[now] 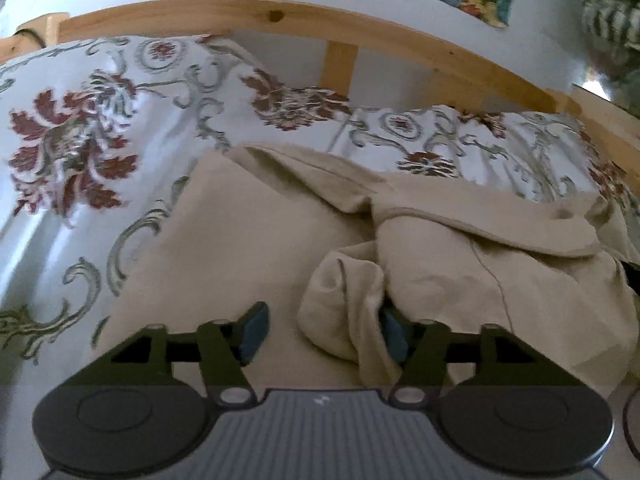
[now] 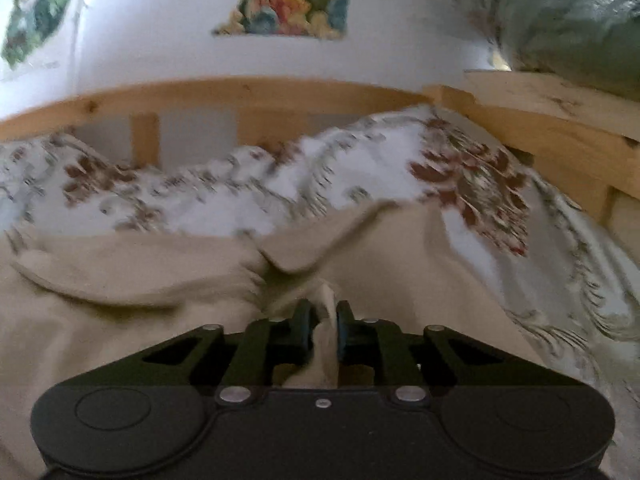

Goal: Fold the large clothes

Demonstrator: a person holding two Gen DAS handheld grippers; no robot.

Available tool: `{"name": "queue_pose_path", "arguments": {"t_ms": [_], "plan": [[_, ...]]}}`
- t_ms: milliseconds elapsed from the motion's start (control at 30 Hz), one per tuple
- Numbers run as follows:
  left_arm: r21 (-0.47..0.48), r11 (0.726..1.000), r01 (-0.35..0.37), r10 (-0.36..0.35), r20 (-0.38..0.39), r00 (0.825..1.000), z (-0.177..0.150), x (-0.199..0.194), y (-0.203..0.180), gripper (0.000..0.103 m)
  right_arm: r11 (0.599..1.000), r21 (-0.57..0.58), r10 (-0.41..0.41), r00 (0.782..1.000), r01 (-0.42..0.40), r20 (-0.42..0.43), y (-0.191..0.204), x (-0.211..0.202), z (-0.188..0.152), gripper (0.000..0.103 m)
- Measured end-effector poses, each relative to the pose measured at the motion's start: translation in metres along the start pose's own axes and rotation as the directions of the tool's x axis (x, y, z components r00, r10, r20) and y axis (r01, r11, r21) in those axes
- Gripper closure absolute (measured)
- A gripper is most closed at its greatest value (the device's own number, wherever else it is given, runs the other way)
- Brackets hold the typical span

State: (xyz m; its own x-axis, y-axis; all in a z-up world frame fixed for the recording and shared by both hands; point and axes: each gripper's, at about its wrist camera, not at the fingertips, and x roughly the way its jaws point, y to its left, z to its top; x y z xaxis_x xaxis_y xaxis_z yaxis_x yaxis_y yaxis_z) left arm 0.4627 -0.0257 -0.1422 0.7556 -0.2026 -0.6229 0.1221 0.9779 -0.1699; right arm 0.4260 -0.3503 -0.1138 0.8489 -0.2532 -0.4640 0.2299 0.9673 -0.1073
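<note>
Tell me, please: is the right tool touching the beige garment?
Touching. In the right wrist view, the right tool stands nearly closed, with a raised fold of the beige garment pinched between both its pads.

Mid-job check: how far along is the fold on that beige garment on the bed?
Early. Done: the beige garment lies on the floral bedspread, its left part fairly flat. In hand: the right tool pinches a ridge of cloth; the left tool stands open, a bunched lump against one pad. Left: the right side is still rumpled, with no neat fold visible.
</note>
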Motion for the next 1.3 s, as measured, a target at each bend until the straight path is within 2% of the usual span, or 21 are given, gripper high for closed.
{"name": "queue_pose_path", "arguments": {"t_ms": [33,133,200,267,333,367,433,533,567,667,767,867,1000,1067,1100,1233,1300], "plan": [[-0.017,1.000,-0.016,0.016,-0.008,1.000,0.002,-0.003,0.002,0.021,1.000,0.006,-0.008,1.000,0.008,0.000,-0.002,-0.004,0.001,0.073],[-0.080,0.996,-0.037,0.036,-0.015,0.999,0.007,-0.016,0.007,0.010,0.998,-0.061,-0.007,0.998,0.010,0.056,0.002,-0.029,0.006,0.053],[-0.092,0.995,-0.023,0.021,-0.022,1.000,0.007,-0.023,0.008,0.005,0.993,-0.117,-0.006,0.994,0.019,0.107,0.011,-0.044,0.006,0.023],[-0.067,0.997,-0.030,0.028,-0.035,0.999,0.005,-0.024,0.005,0.004,0.987,-0.158,0.032,0.992,-0.013,0.124,0.022,-0.054,0.006,0.022],[0.007,0.996,-0.093,0.093,-0.056,0.994,-0.001,-0.018,-0.004,0.004,0.971,-0.234,0.072,0.994,-0.052,0.076,0.037,-0.052,0.002,0.021],[0.041,0.992,-0.121,0.124,-0.060,0.991,-0.004,-0.016,-0.007,0.004,0.959,-0.282,0.055,0.997,-0.038,0.050,0.044,-0.048,-0.002,0.021],[0.086,0.988,-0.132,0.137,-0.055,0.989,-0.009,-0.019,-0.011,0.004,0.933,-0.361,0.010,1.000,-0.001,0.022,0.052,-0.040,-0.018,0.021],[0.120,0.984,-0.128,0.134,-0.039,0.990,-0.009,-0.042,-0.016,0.004,0.944,-0.326,0.059,0.998,-0.054,0.005,0.043,-0.053,-0.022,0.020],[0.133,0.984,-0.118,0.122,-0.025,0.992,-0.009,-0.052,-0.017,0.003,0.941,-0.327,0.095,0.995,-0.084,0.017,0.040,-0.064,-0.018,0.018],[0.191,0.975,-0.112,0.111,0.018,0.994,-0.008,-0.086,-0.021,0.002,0.924,-0.358,0.178,0.980,-0.135,0.091,0.039,-0.106,-0.007,0.001],[0.231,0.967,-0.106,0.096,0.052,0.994,-0.005,-0.128,-0.026,0.001,0.921,-0.361,0.212,0.967,-0.148,0.143,0.036,-0.151,-0.003,0.001],[0.255,0.963,-0.084,0.068,0.073,0.995,-0.009,-0.176,-0.030,0.000,0.924,-0.369,0.178,0.968,-0.102,0.179,0.039,-0.193,-0.003,0.001],[0.323,0.945,-0.041,0.023,0.059,0.998,-0.030,-0.236,-0.034,0.000,0.897,-0.438,0.179,0.957,-0.063,0.228,0.045,-0.256,-0.015,0.001],[0.371,0.928,-0.016,0.004,0.032,0.999,-0.051,-0.255,-0.033,0.000,0.851,-0.518,0.223,0.951,-0.083,0.214,0.050,-0.283,-0.023,0.001],[0.401,0.916,0.001,-0.002,0.003,1.000,-0.064,-0.262,-0.034,0.000,0.807,-0.580,0.258,0.950,-0.112,0.175,0.053,-0.294,-0.028,0.001],[0.507,0.861,0.039,0.030,-0.127,0.991,-0.106,-0.263,-0.047,0.000,0.581,-0.770,0.348,0.936,-0.262,-0.056,0.065,-0.324,-0.059,0.001],[0.592,0.803,0.064,0.063,-0.191,0.980,-0.123,-0.257,-0.060,0.000,0.525,-0.787,0.339,0.928,-0.324,-0.156,0.067,-0.328,-0.072,0.001]]}}
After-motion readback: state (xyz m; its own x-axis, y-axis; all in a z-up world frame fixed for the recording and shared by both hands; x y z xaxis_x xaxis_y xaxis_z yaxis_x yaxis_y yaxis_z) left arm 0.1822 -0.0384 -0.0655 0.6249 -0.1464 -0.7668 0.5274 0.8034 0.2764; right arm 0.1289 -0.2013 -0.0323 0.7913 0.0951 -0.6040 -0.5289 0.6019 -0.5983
